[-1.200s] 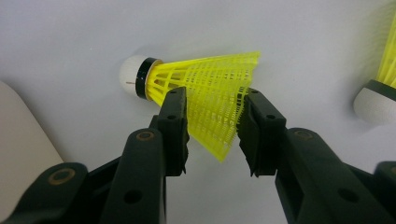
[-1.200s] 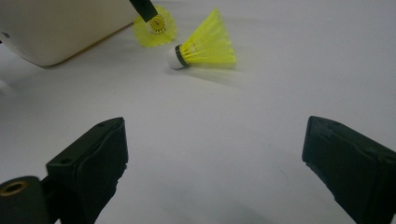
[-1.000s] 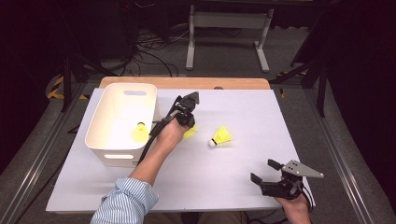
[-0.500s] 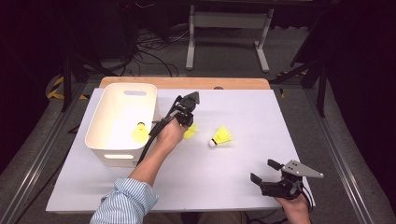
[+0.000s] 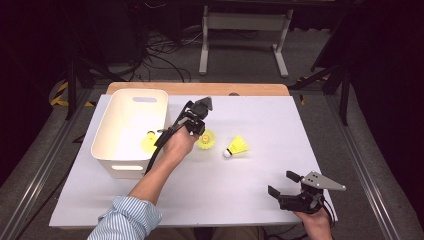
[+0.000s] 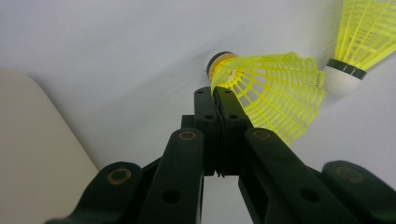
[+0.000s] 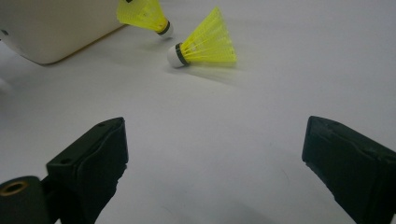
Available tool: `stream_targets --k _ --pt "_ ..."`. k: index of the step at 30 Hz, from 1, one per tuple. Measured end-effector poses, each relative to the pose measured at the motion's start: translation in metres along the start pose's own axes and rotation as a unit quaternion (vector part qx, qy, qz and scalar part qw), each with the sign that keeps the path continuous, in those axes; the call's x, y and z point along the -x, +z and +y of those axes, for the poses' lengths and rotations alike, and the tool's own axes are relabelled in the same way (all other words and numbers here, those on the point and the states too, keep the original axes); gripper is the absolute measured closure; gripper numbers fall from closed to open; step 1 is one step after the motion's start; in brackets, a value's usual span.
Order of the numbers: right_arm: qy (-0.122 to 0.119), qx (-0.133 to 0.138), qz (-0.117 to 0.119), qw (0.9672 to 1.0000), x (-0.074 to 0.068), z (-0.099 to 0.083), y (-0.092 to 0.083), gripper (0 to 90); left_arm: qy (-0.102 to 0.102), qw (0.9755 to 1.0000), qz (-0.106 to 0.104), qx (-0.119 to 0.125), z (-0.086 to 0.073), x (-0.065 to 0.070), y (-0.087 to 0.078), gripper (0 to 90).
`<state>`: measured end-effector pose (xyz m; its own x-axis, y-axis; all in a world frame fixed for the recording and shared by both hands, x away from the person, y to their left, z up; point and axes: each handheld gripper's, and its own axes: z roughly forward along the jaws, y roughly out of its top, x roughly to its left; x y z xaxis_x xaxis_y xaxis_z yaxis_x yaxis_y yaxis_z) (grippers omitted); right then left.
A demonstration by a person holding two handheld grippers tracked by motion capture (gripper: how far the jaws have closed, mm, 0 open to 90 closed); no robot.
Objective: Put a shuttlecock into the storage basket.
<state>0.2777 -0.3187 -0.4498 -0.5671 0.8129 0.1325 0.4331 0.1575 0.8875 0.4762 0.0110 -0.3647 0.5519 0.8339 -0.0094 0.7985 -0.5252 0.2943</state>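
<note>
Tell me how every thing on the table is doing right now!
left gripper: jaws shut on the held shuttlecock's skirt edge.
held shuttlecock: pinched, beside the bin.
second shuttlecock: lying on its side on the table, free.
shuttlecock in the bin: resting inside.
white bin: upright, open top.
right gripper: jaws open, holding nothing.

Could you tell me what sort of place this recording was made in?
Probably a lab recording bay: a white table on a dark floor strewn with cables, a metal stand behind, and hand-held grippers.
</note>
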Motion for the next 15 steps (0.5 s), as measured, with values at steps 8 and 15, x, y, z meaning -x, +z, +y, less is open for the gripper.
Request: stream_targets --k 8,15 --pt "-0.001 -0.001 0.000 1.0000 0.000 0.000 0.000 7.3 0.004 0.9999 -0.014 0.008 -0.006 -0.002 -0.014 89.0" --pt "-0.001 -0.001 0.000 1.0000 0.000 0.000 0.000 7.3 0.008 0.9996 -0.021 0.017 -0.010 -0.002 -0.020 88.9"
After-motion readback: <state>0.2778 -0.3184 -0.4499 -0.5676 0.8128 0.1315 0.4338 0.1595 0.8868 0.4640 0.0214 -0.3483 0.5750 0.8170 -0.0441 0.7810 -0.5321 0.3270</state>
